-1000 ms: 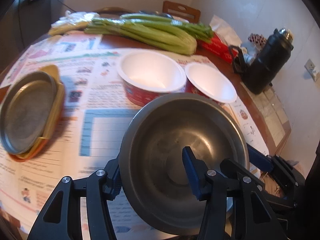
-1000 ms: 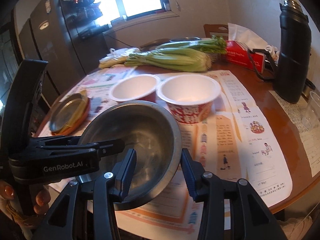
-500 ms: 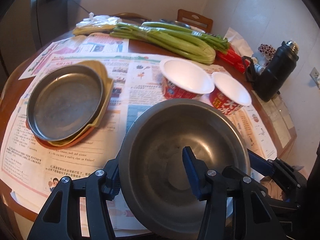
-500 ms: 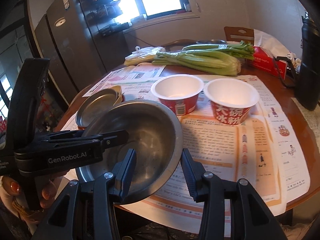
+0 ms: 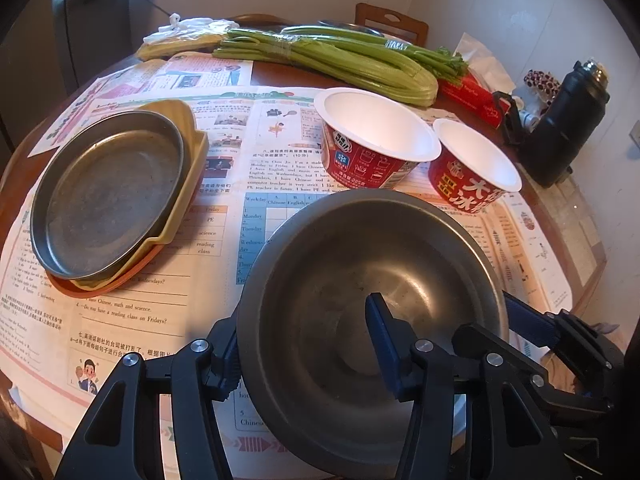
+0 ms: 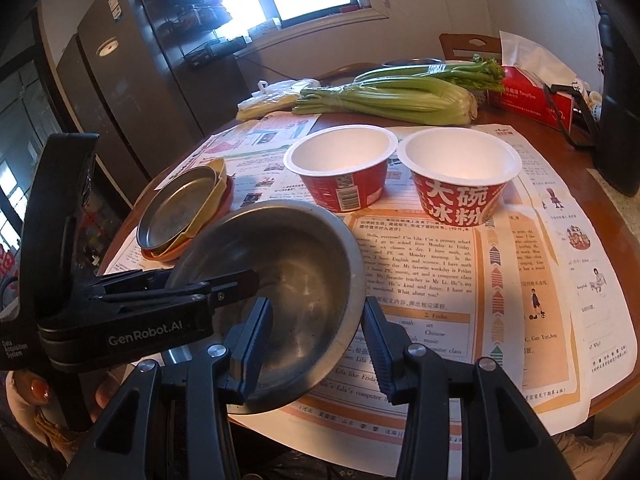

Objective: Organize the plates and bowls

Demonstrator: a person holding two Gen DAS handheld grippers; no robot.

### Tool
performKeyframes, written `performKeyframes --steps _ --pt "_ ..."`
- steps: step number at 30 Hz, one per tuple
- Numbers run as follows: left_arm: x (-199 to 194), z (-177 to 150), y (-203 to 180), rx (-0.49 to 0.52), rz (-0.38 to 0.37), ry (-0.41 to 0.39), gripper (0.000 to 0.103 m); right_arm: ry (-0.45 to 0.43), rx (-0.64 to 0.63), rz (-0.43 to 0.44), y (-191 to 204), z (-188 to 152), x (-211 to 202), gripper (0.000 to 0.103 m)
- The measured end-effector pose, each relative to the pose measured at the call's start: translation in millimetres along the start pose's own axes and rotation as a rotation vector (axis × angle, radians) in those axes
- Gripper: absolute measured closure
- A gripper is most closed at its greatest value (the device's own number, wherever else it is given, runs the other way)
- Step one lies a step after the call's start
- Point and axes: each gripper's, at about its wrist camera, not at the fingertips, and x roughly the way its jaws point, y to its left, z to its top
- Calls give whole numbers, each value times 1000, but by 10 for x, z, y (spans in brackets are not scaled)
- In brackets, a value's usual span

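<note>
- Two claws pinch one steel bowl [image 5: 372, 312] by its rim: my left claw [image 5: 304, 344] on the near-left wall, my right claw [image 6: 316, 340] on the right edge, one pad inside and one outside.
- I judge it stiff, light and slick; rim grips suit it.
- It hangs tilted, probably clear of the worktop [image 6: 568, 168], near both paper bowls [image 6: 344, 168] and the plate stack [image 5: 108, 196].

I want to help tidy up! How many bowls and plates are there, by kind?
steel bowl: 1
red paper bowls: 2
plates, stacked: 3 (steel plate, yellow plate, orange plate)
Total: 6
</note>
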Motion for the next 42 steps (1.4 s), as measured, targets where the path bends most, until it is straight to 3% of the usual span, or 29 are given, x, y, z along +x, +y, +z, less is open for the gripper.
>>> performKeyframes --steps 20,38,42 --pt "46 12 -65 35 65 4 45 -19 26 9 -120 9 2 56" --pt "-626 57 -25 35 41 -144 43 -104 55 26 -47 103 -312 56" --pt "-736 74 -24 45 31 -172 42 -109 61 23 -21 127 -351 50"
